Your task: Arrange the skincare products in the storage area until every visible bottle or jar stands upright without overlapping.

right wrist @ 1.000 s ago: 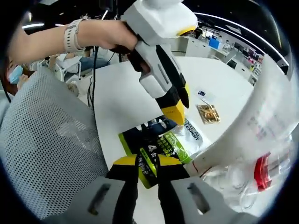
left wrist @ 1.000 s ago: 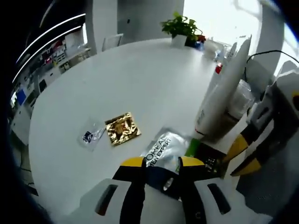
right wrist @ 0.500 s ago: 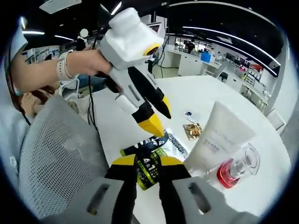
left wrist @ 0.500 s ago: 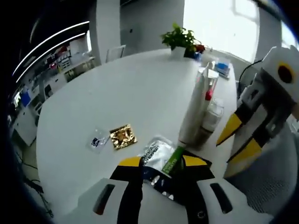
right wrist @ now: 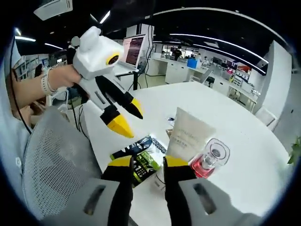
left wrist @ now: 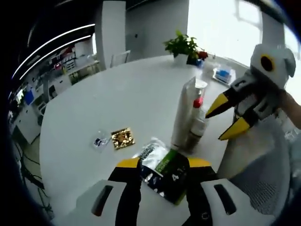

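I am holding both claws clear above the tabletop (left wrist: 117, 89), near its edge closest to me. My left claw (left wrist: 160, 165) is spread and holding nothing; my right claw (right wrist: 148, 164) is also parted slightly and empty, its tips hovering over the sachets.

The tube (left wrist: 183, 113) is standing on end near that edge, its long axis vertical and its flat crimped end uppermost. The small bottle (right wrist: 209, 160), clear with red contents, is upright just beside it; whether the two are touching I cannot tell. A flat green-and-black sachet (left wrist: 174, 174) is lying next to the tube's base, partly overlapping a silver sachet (left wrist: 153, 150). A gold sachet (left wrist: 123, 138) and a small clear one (left wrist: 99, 140) are lying apart, further in from the edge.

In my judgement both containers already stand. The step in hand is checking spacing: approach the bottle low and from the side away from the tube, grip lightly, and nudge it clear without tipping the top-heavy tube.
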`<action>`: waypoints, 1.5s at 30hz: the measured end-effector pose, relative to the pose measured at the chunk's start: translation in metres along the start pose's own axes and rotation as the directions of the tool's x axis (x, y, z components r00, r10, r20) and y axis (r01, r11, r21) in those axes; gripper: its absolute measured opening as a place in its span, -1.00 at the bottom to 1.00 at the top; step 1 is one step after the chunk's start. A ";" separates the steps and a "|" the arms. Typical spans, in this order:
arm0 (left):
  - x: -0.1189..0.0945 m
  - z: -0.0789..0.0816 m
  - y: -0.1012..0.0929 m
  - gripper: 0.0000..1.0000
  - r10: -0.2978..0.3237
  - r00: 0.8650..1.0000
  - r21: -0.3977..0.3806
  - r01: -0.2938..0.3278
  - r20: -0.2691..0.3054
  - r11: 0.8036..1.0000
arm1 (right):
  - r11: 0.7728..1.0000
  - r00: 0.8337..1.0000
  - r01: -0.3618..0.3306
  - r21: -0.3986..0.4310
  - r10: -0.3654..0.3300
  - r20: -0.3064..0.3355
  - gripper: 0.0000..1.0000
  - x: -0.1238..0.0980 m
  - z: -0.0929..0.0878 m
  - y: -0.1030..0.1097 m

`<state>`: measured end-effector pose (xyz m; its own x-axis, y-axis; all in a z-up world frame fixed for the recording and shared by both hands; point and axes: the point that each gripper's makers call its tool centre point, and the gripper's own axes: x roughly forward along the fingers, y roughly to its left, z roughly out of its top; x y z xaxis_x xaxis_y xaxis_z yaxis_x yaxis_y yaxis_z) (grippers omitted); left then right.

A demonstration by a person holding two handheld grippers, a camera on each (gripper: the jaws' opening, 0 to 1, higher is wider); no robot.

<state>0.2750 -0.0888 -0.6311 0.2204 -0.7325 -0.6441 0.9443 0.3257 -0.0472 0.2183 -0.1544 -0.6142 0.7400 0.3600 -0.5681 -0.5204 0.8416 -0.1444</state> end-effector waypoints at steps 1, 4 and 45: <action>-0.003 0.001 0.000 -0.30 0.009 1.000 0.003 -0.009 0.008 1.000 | 1.000 1.000 0.010 0.000 -0.010 -0.003 -0.40 -0.001 -0.001 -0.002; -0.009 0.002 0.000 -0.26 0.013 1.000 -0.007 -0.013 0.014 1.000 | 0.999 0.999 0.029 0.028 -0.030 0.014 -0.37 -0.007 -0.001 -0.008; -0.054 -0.002 0.001 0.71 0.107 0.994 0.011 -0.107 0.039 0.994 | 0.988 0.993 0.117 0.097 -0.114 -0.032 0.87 -0.040 -0.008 -0.037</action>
<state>0.2632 -0.0481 -0.5976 0.3293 -0.7161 -0.6155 0.9179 0.3955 0.0310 0.2045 -0.2027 -0.5933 0.7808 0.2484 -0.5733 -0.3864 0.9130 -0.1306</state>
